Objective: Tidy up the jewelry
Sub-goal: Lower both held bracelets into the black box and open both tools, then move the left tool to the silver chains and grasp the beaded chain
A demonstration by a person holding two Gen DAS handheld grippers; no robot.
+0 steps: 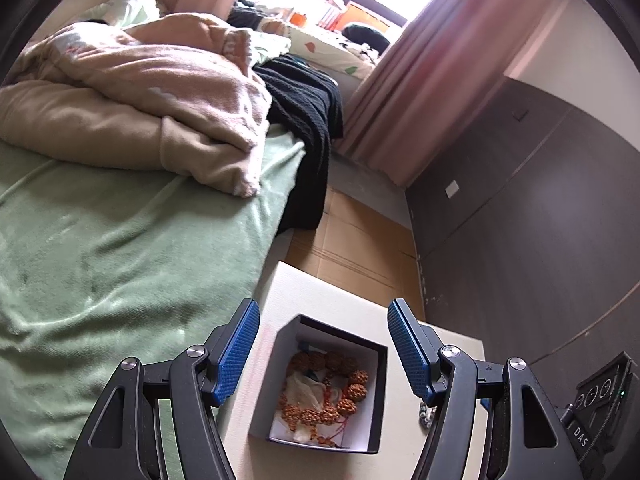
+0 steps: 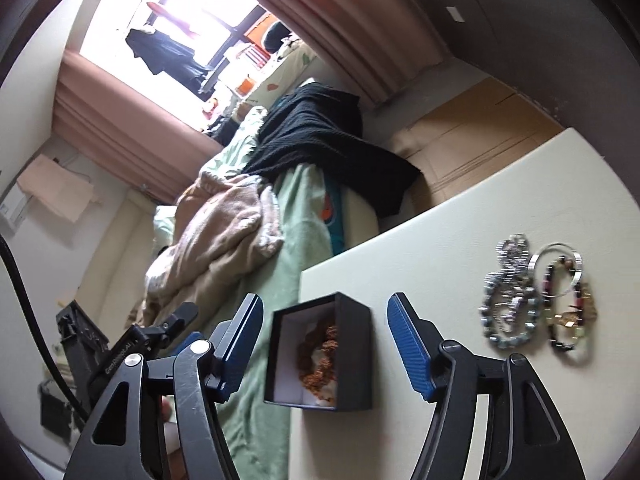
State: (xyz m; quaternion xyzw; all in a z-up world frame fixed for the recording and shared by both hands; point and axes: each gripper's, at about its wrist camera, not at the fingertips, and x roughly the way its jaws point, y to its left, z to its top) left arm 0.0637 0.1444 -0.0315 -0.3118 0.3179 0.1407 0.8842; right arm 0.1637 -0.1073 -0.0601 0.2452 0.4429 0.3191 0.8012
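Note:
A small black box [image 1: 280, 380] with a white inside stands on a cream table [image 1: 344, 296]. In it lies a brown beaded bracelet [image 1: 352, 390] with orange cord. My left gripper [image 1: 324, 344] is open and empty, just above the box. In the right wrist view the box [image 2: 352, 344] sits near the table's edge with the bracelet [image 2: 320, 360] inside. My right gripper [image 2: 326, 344] is open and empty, its jaws either side of the box. To the right lie a silver bead bracelet [image 2: 508, 312], a silver chain [image 2: 512, 252], a metal ring [image 2: 556, 268] and a dark bead bracelet [image 2: 576, 320].
A bed with a green sheet [image 1: 120, 264], a beige blanket [image 1: 140, 92] and a black knit garment [image 1: 308, 120] lies left of the table. Cardboard [image 1: 352, 240] covers the floor beyond. A dark cabinet [image 1: 520, 220] stands at the right. Pink curtains [image 1: 432, 60] hang by the window.

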